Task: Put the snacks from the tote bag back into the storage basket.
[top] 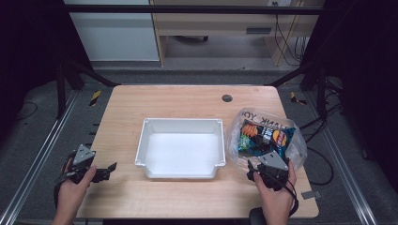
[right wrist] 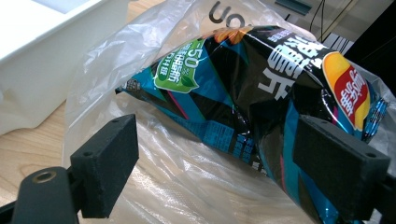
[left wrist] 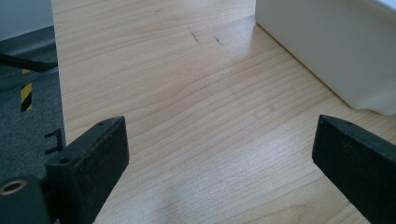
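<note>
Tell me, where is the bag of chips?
In the high view, the bag of chips lies inside a clear plastic bag on the table's right side, just right of the white tub, with the right tool open at its near edge.

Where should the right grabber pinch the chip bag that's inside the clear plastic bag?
Probably the near, lower end of the chip bag. It lies slanted inside the clear plastic bag, and that end already sits between the open jaws of the right gripper. Come straight in from the person's side through the bag's mouth and pinch the flat crimped edge; the puffy middle looks likely to slip.
</note>
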`<state>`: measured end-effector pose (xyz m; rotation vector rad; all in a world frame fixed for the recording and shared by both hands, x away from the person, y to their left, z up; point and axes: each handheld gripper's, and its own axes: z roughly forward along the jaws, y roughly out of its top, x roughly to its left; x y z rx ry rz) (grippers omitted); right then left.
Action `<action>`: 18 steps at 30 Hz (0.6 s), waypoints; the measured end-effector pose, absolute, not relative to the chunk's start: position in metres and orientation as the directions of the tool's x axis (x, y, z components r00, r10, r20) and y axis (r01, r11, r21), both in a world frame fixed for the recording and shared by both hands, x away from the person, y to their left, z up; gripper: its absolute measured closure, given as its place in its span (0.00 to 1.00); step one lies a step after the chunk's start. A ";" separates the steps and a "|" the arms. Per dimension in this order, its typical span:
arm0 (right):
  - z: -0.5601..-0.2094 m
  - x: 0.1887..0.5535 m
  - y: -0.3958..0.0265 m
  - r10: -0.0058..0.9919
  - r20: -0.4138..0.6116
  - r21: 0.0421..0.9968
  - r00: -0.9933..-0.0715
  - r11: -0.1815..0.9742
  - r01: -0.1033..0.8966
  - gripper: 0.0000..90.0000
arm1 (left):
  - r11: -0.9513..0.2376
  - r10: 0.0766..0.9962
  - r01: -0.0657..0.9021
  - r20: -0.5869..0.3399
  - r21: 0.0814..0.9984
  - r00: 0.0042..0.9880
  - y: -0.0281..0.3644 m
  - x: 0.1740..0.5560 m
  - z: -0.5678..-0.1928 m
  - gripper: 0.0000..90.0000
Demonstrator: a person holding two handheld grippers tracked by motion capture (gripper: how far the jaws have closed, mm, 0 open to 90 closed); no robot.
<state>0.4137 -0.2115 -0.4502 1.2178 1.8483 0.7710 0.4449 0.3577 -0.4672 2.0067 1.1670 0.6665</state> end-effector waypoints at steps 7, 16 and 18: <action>-0.453 0.415 -0.216 0.940 -0.220 0.805 -0.261 0.326 0.495 0.15 | -0.349 0.884 0.511 0.095 0.786 0.457 0.357 0.444 -0.464 0.04; -0.451 0.421 -0.228 0.903 -0.208 0.741 -0.377 0.397 0.541 0.13 | -0.360 0.881 0.513 0.103 0.779 0.461 0.356 0.442 -0.466 0.04; -0.448 0.419 -0.232 0.901 -0.215 0.751 -0.377 0.399 0.526 0.13 | -0.351 0.885 0.514 0.099 0.783 0.455 0.356 0.442 -0.466 0.04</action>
